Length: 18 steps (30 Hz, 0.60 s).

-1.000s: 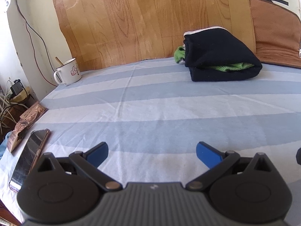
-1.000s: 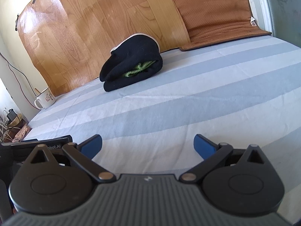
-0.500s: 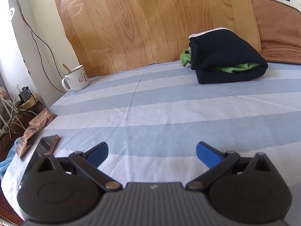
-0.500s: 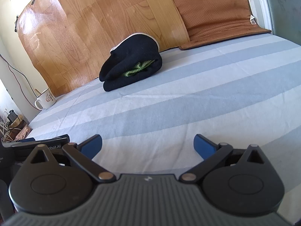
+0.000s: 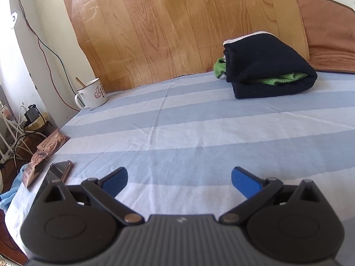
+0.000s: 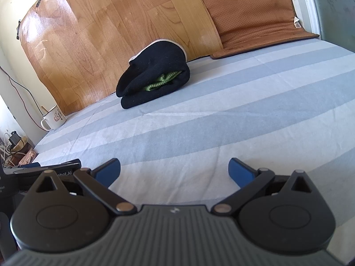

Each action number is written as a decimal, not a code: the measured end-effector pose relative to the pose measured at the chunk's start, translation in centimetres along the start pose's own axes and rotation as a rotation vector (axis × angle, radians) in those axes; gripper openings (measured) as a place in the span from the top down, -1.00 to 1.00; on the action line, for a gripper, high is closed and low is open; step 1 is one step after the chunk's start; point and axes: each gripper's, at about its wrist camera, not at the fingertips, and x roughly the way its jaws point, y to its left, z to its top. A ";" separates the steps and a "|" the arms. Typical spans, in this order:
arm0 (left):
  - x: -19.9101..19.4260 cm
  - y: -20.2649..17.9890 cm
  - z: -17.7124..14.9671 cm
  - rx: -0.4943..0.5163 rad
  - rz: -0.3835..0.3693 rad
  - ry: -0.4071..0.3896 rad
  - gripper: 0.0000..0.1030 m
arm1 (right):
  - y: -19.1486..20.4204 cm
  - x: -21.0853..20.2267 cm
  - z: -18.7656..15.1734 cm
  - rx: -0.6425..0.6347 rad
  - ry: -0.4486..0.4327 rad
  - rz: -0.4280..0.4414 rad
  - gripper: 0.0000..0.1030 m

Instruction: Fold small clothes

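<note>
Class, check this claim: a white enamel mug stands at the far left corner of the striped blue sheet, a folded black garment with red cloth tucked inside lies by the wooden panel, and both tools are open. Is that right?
Not quite: the cloth tucked in the folded black garment is green, not red, as the right wrist view shows. The white enamel mug does stand at the far left corner of the striped blue sheet, the garment lies by the wooden panel, and the left tool and right tool are open.

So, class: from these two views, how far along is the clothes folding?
Done, apparently: a dark garment lies folded against the wooden board, a green garment tucked inside it. In hand: nothing; left gripper and right gripper are open. Left: no unfolded clothes show on the striped sheet.
</note>
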 end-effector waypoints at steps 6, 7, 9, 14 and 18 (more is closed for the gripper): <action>-0.1 -0.1 0.1 0.004 0.004 -0.006 -1.00 | 0.0 0.0 0.0 0.001 0.000 0.001 -1.00; -0.1 -0.1 0.1 0.003 0.004 -0.006 -1.00 | 0.0 0.0 0.0 0.001 0.000 0.001 -1.00; -0.2 -0.1 0.1 0.006 0.003 -0.008 -1.00 | -0.1 0.0 0.1 0.000 0.000 0.001 -1.00; -0.3 0.0 0.2 -0.003 -0.055 0.001 -1.00 | -0.2 0.0 0.2 -0.001 -0.002 -0.001 -1.00; -0.5 -0.2 0.4 -0.002 -0.139 0.011 -1.00 | 0.1 -0.1 0.6 -0.031 -0.020 -0.017 -1.00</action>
